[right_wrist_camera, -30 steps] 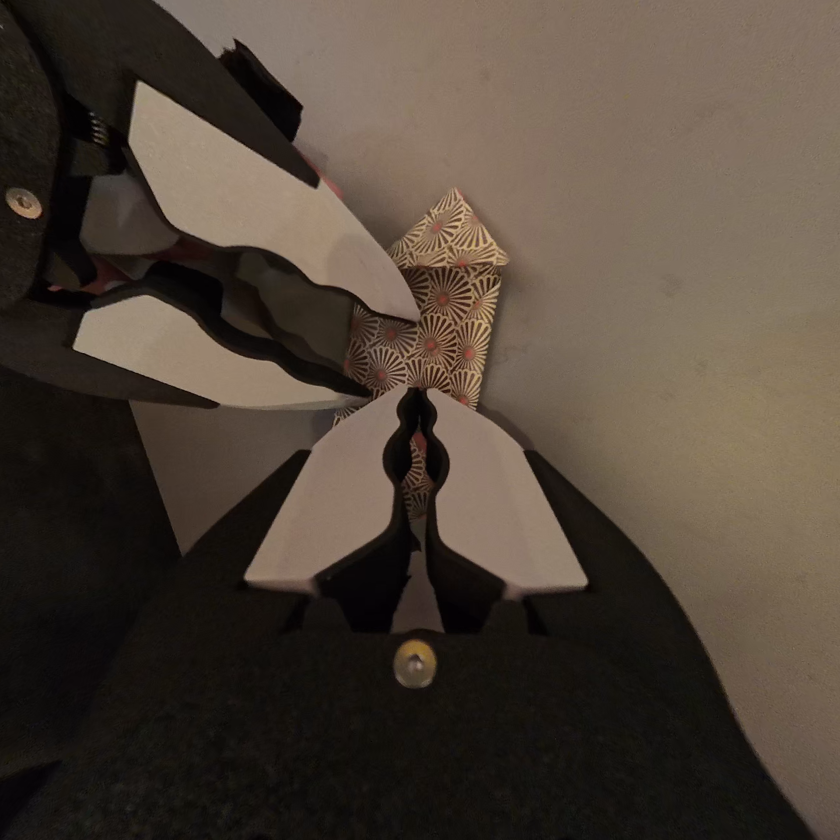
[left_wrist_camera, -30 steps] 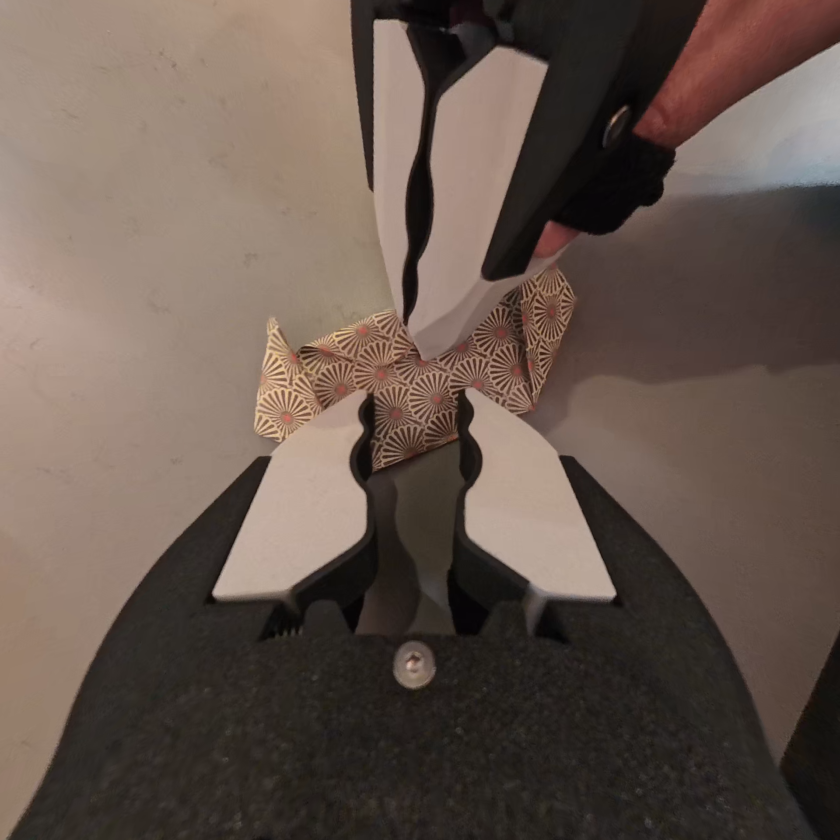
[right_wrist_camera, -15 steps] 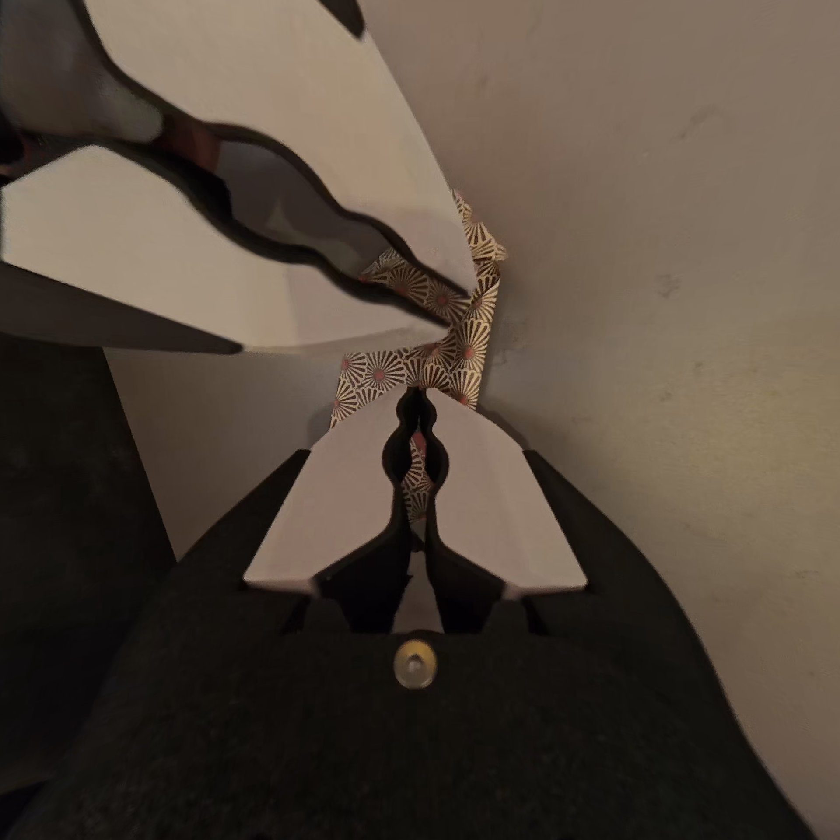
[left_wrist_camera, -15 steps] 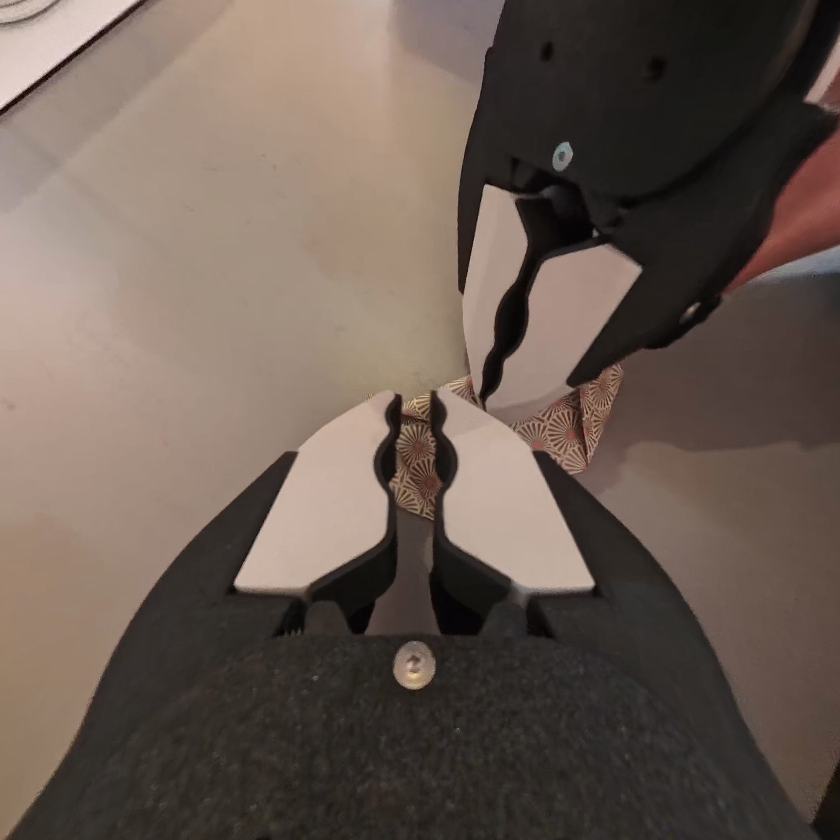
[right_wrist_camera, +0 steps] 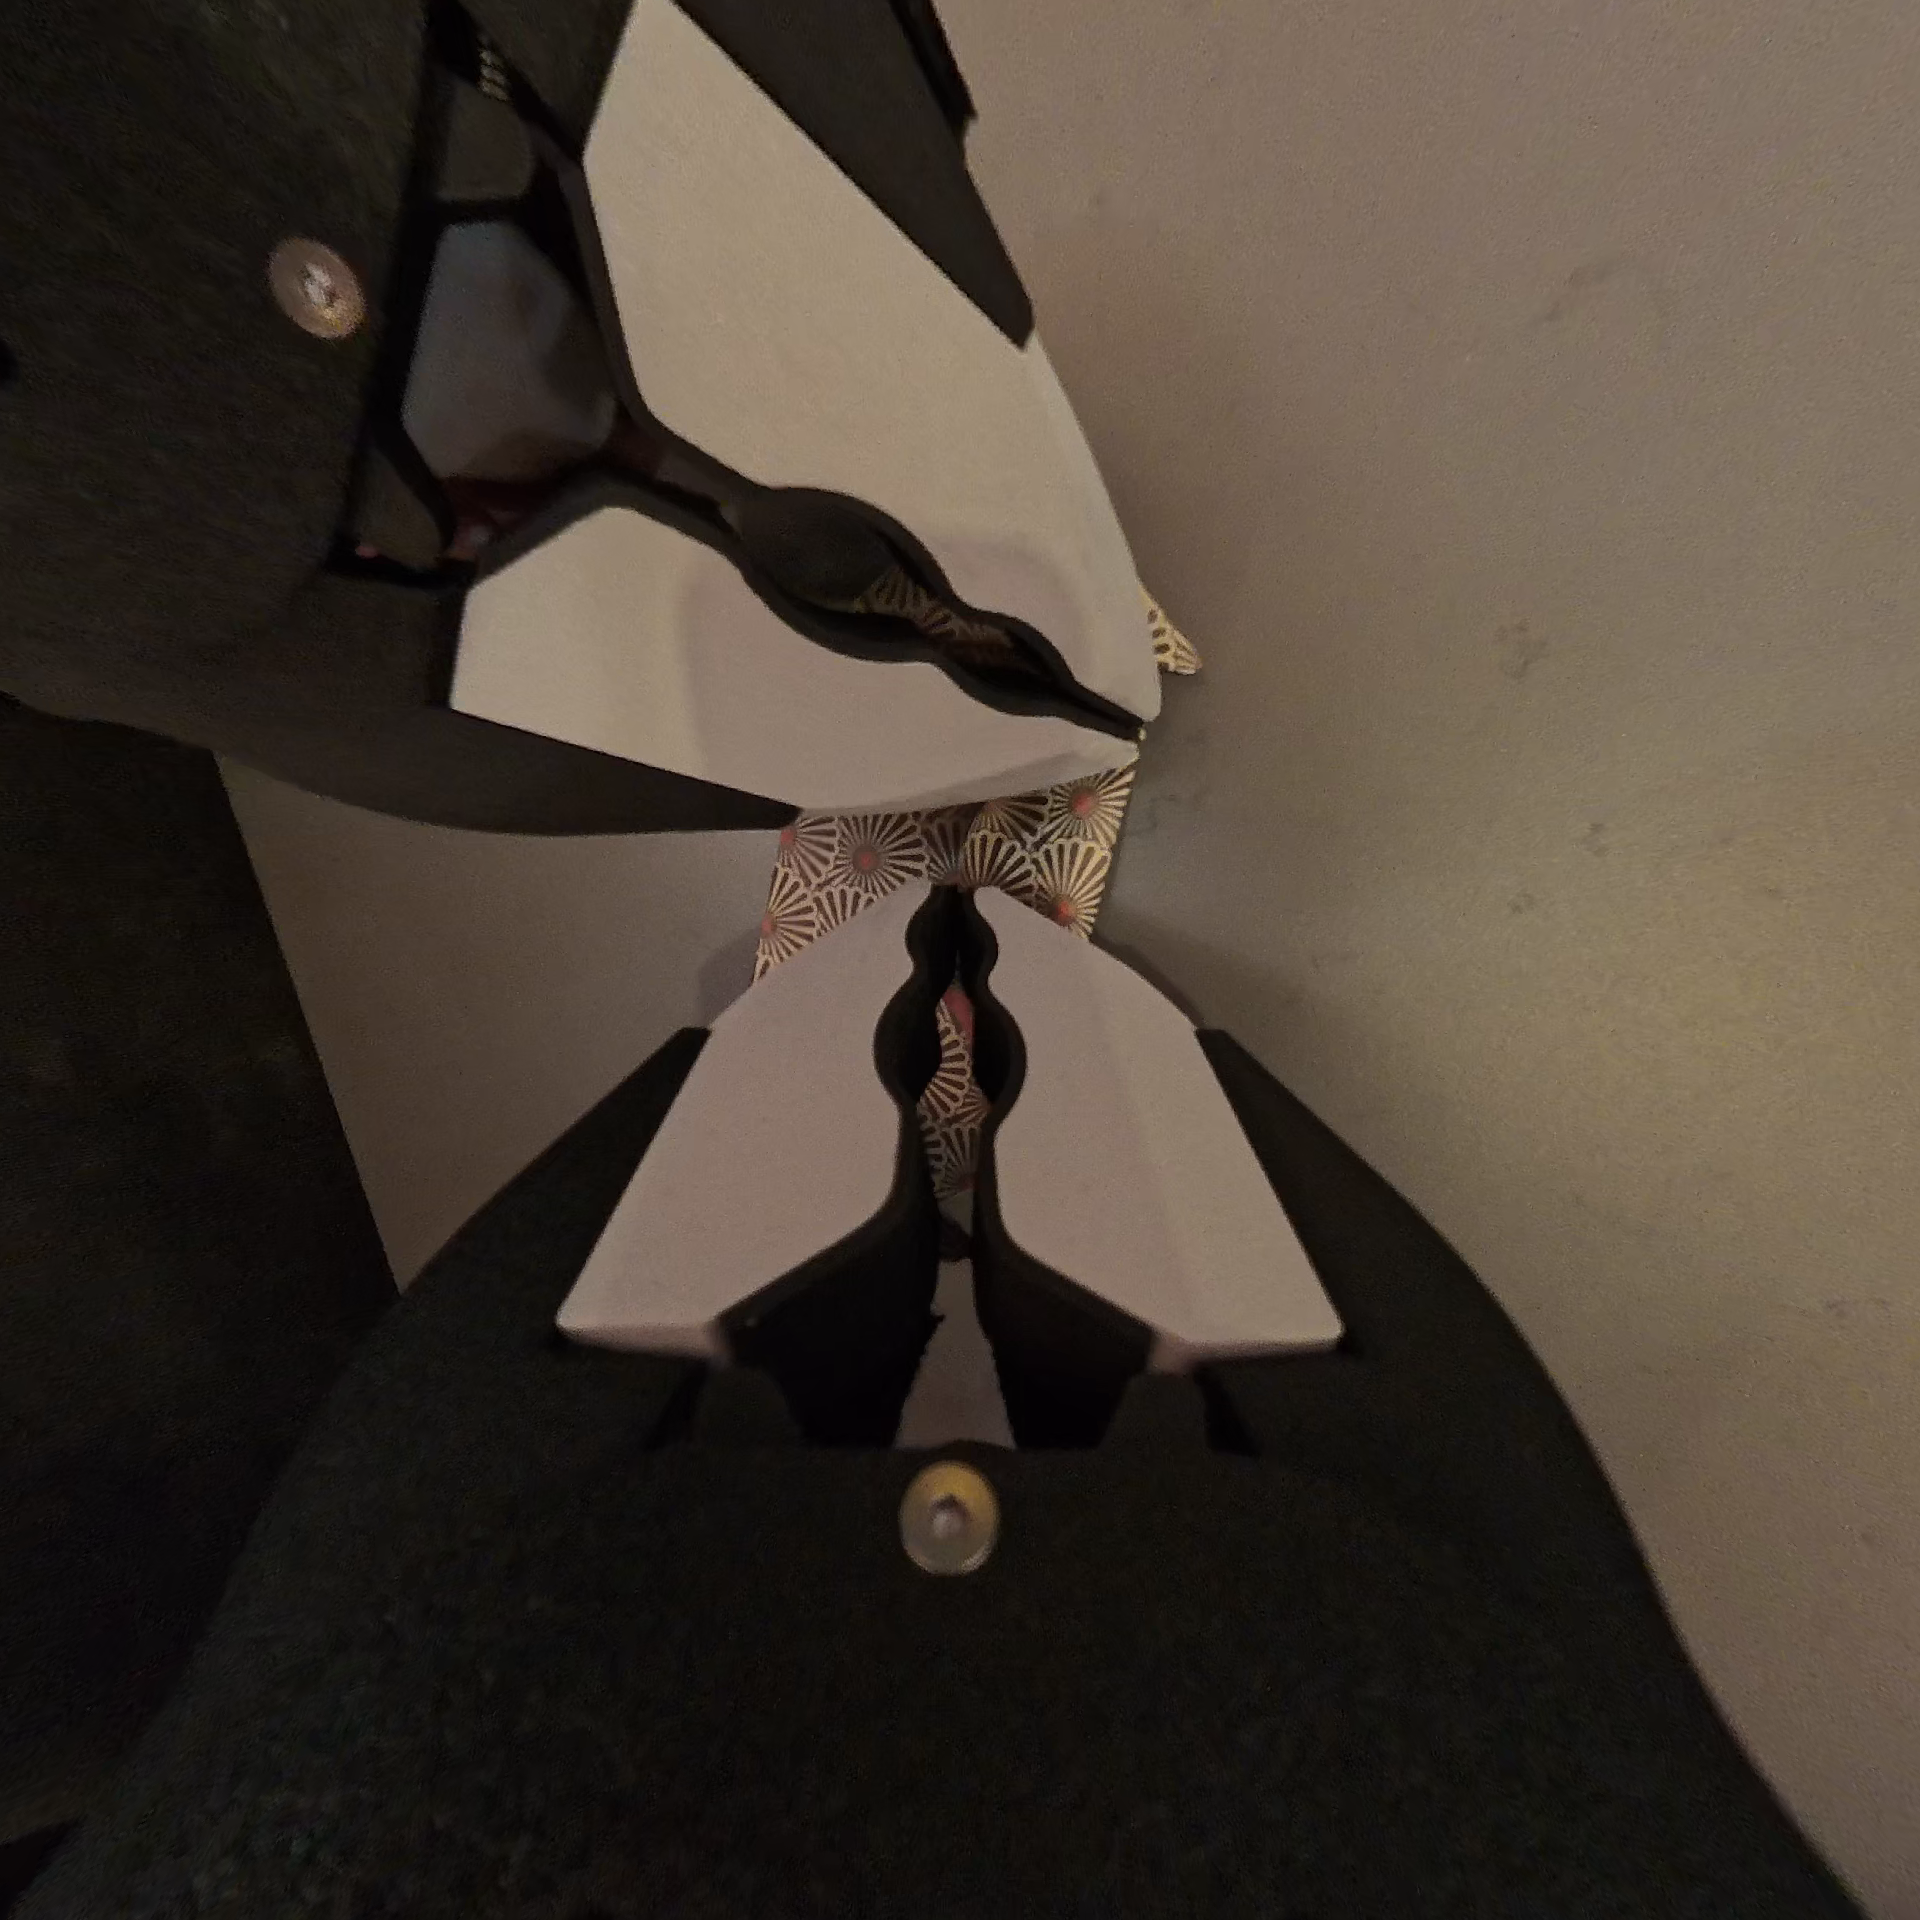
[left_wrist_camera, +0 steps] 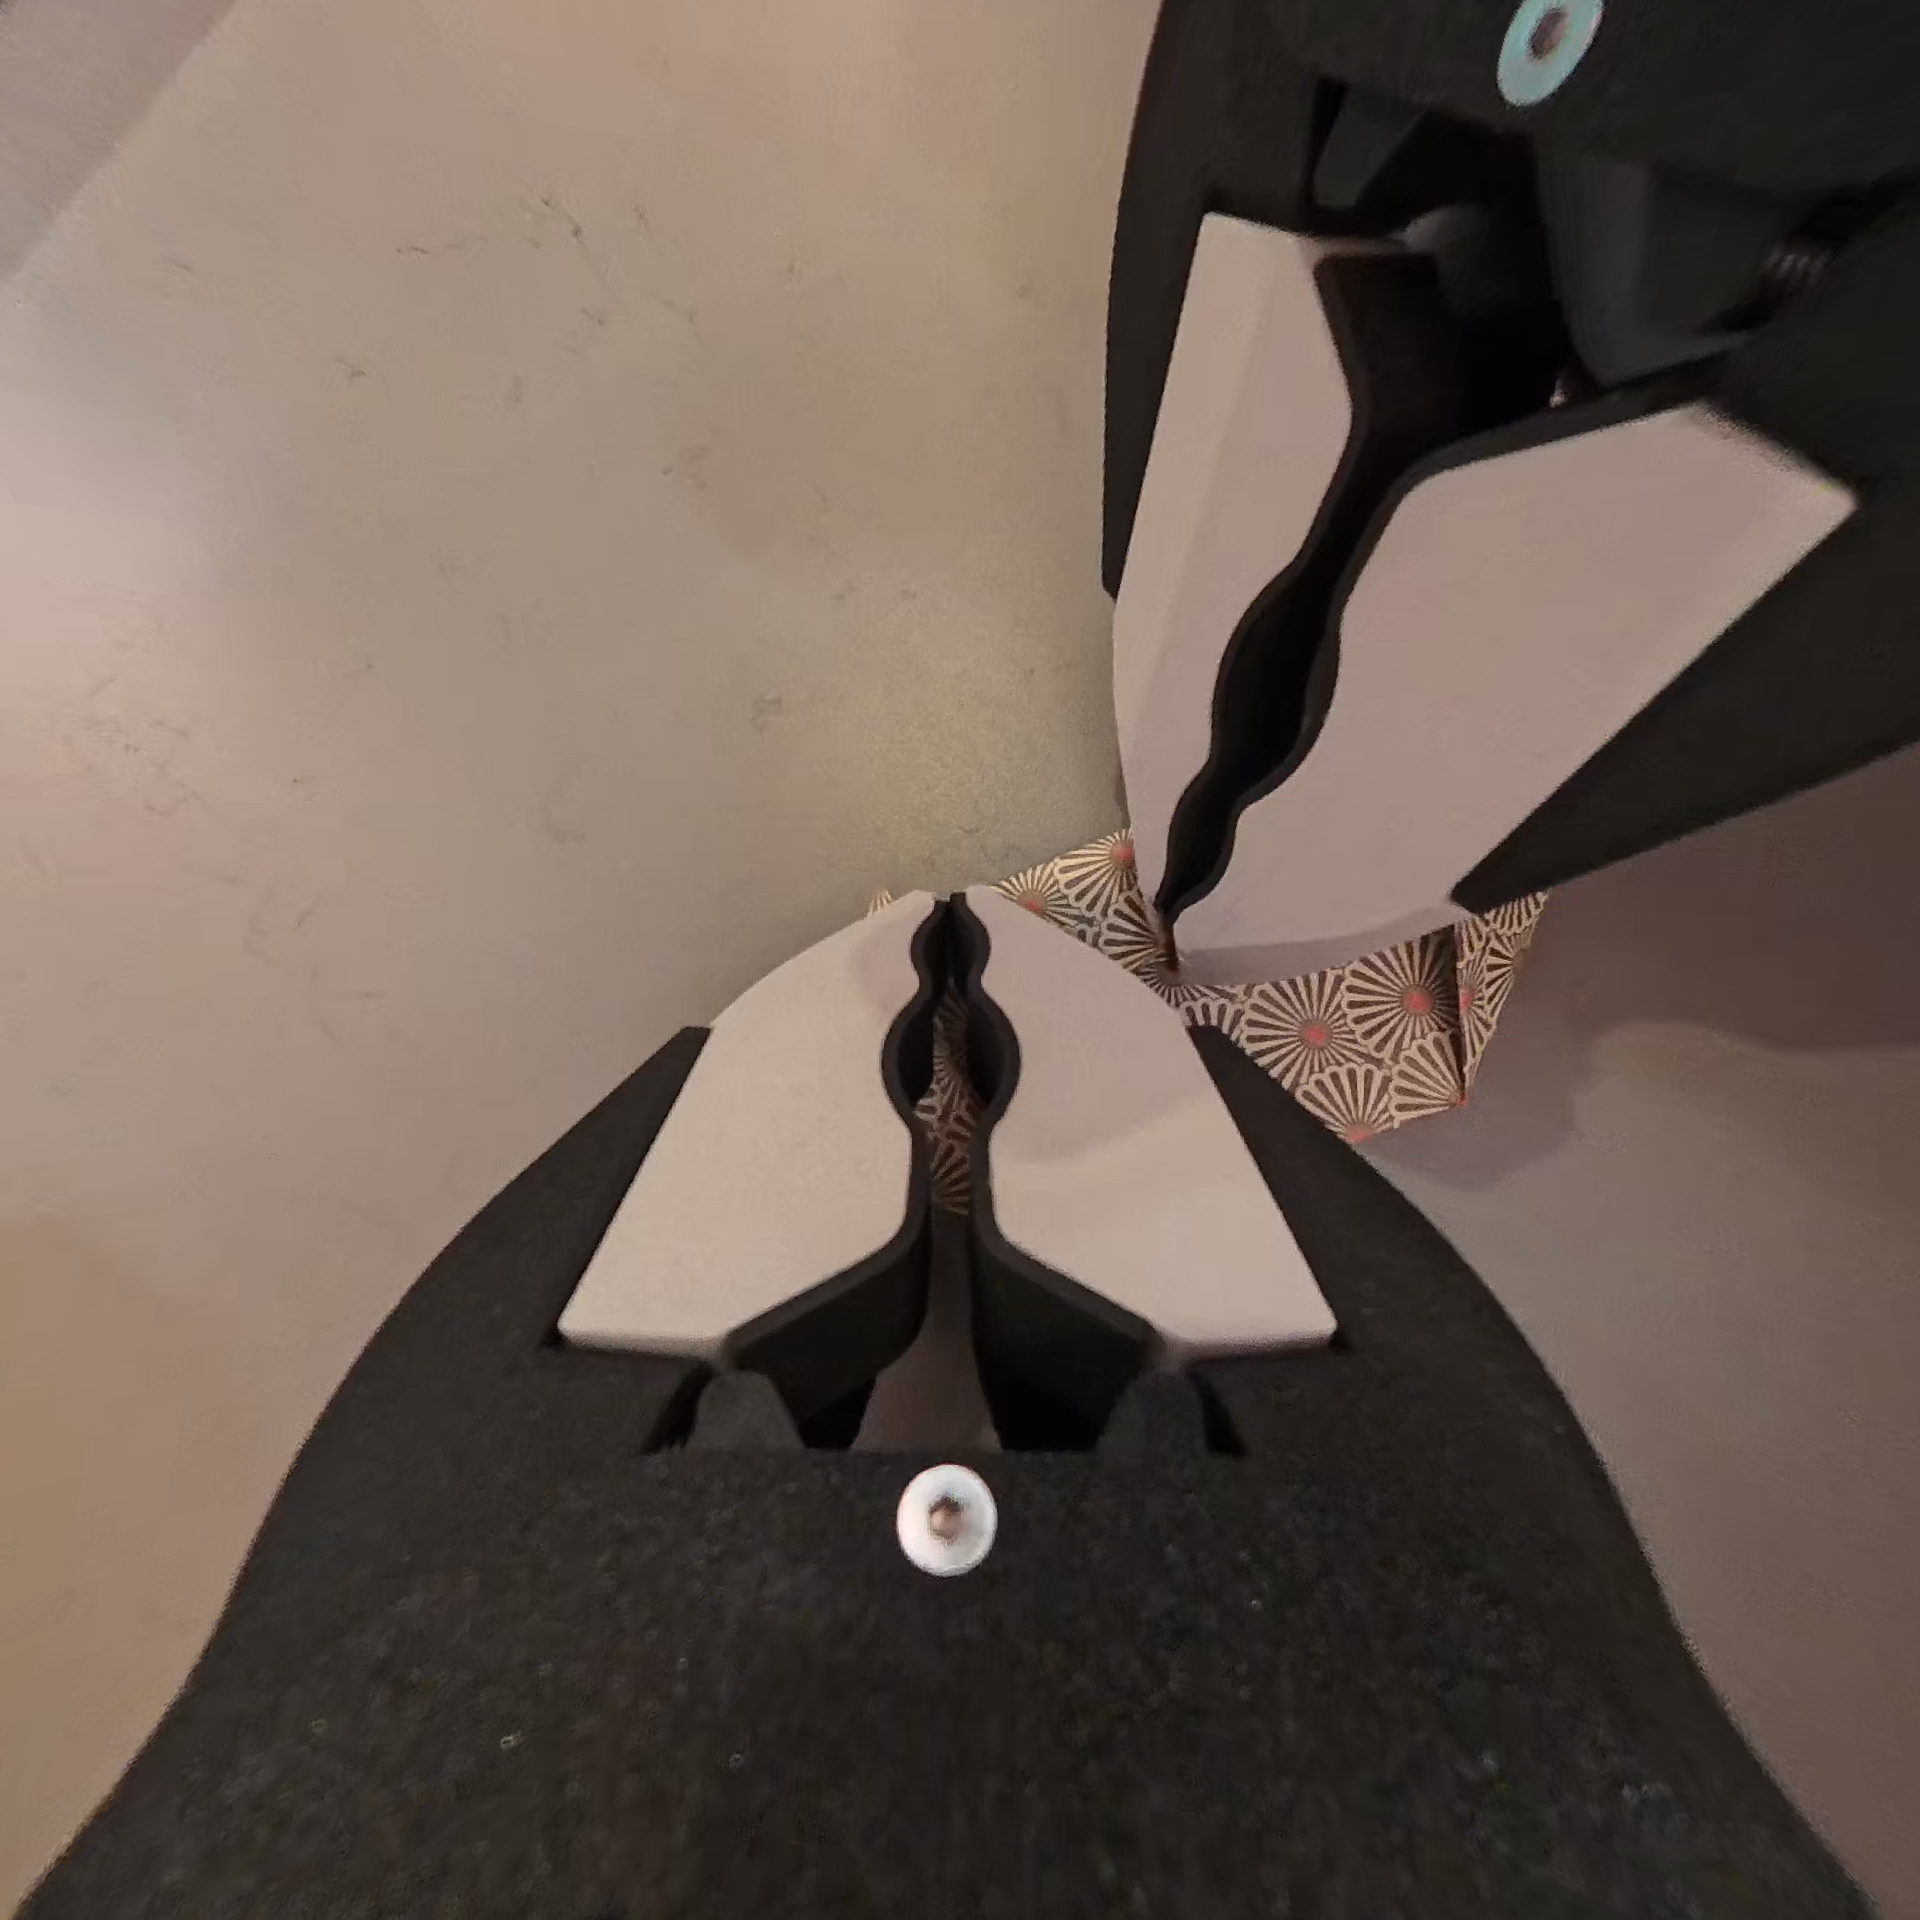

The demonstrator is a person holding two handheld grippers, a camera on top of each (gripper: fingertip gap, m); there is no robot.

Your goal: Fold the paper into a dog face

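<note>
Right wrist view alone shows paper (right_wrist_camera: 883,857) inside both hand-held grippers.

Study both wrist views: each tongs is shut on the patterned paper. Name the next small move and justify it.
Probably press the pinched fold flat against the table, then release. Both the left tongs and the right tongs are shut on the patterned paper, which looks crumpled and folded between them, not yet a crisp crease.
</note>
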